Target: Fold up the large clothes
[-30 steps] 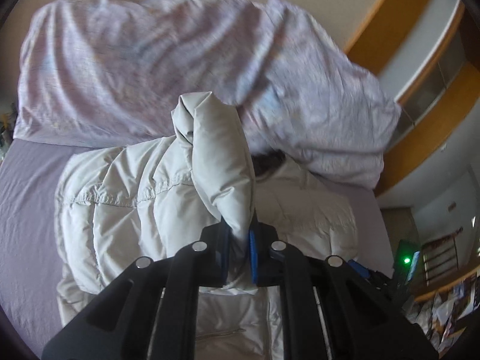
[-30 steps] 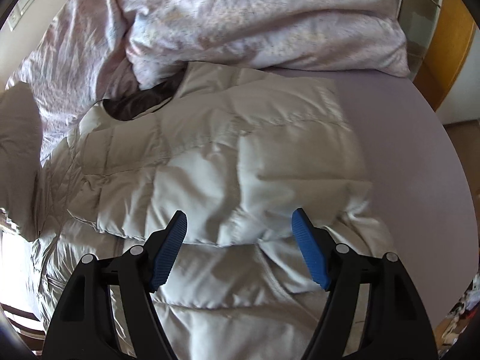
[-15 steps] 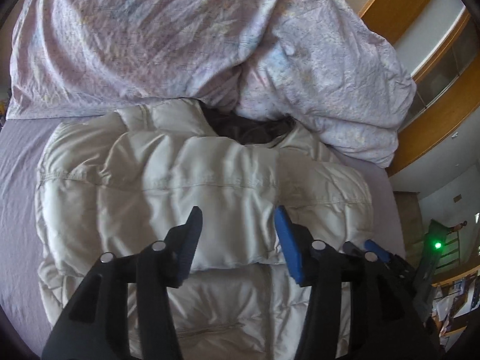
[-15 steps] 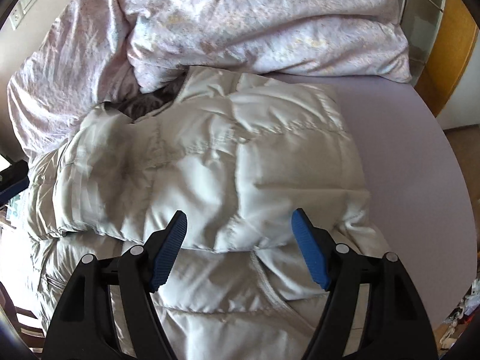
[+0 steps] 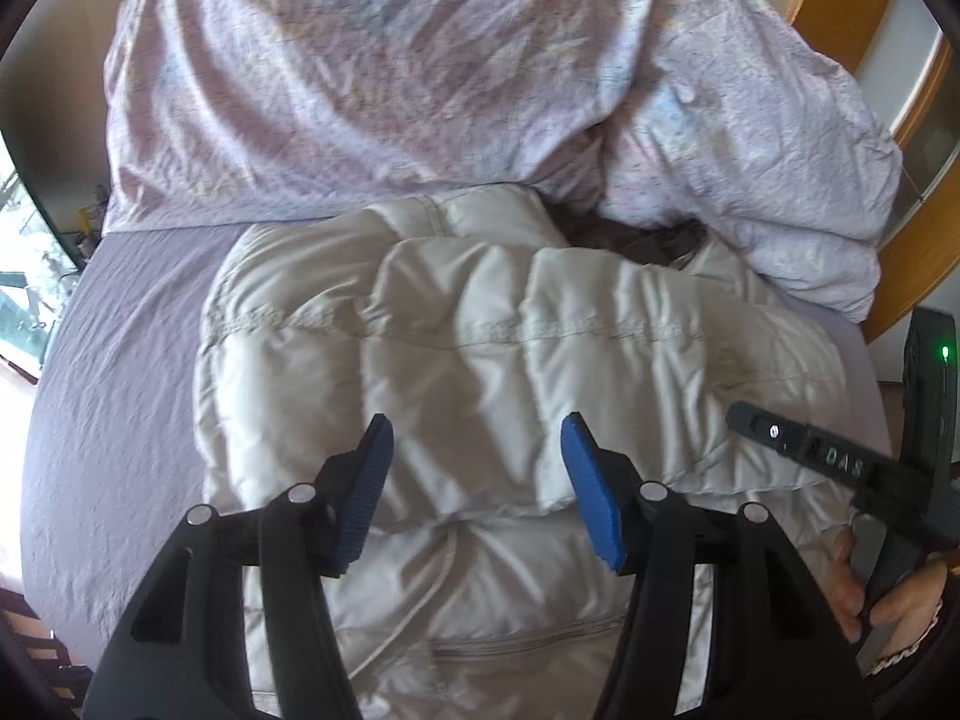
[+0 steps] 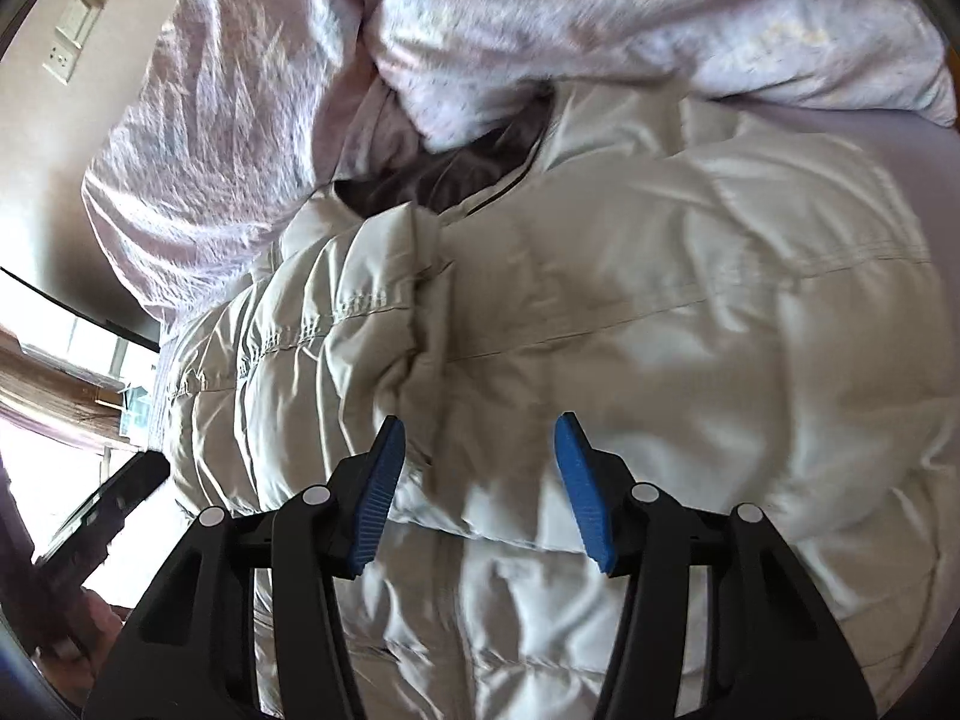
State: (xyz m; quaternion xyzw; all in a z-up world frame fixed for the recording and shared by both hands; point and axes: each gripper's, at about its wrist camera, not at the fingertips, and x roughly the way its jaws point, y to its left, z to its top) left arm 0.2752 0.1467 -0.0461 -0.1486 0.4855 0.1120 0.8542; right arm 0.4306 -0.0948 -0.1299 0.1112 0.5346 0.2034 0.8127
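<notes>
A pale grey puffer jacket (image 5: 480, 360) lies on the bed with both sleeves folded across its chest; it also shows in the right wrist view (image 6: 630, 330). Its dark lining shows at the collar (image 5: 636, 237). My left gripper (image 5: 477, 450) is open and empty, just above the folded sleeve. My right gripper (image 6: 477, 450) is open and empty above the jacket's middle. The right gripper's body (image 5: 840, 462) shows at the right of the left wrist view.
A crumpled lilac duvet (image 5: 420, 72) lies heaped behind the jacket's collar. The lilac bedsheet (image 5: 120, 360) extends left of the jacket. A wooden frame (image 5: 912, 240) stands at the right. A wall socket (image 6: 72, 30) sits at the upper left.
My left gripper let go of the sleeve, which now lies flat across the jacket, and opened wide. My right gripper moved closer in and leftward over the jacket.
</notes>
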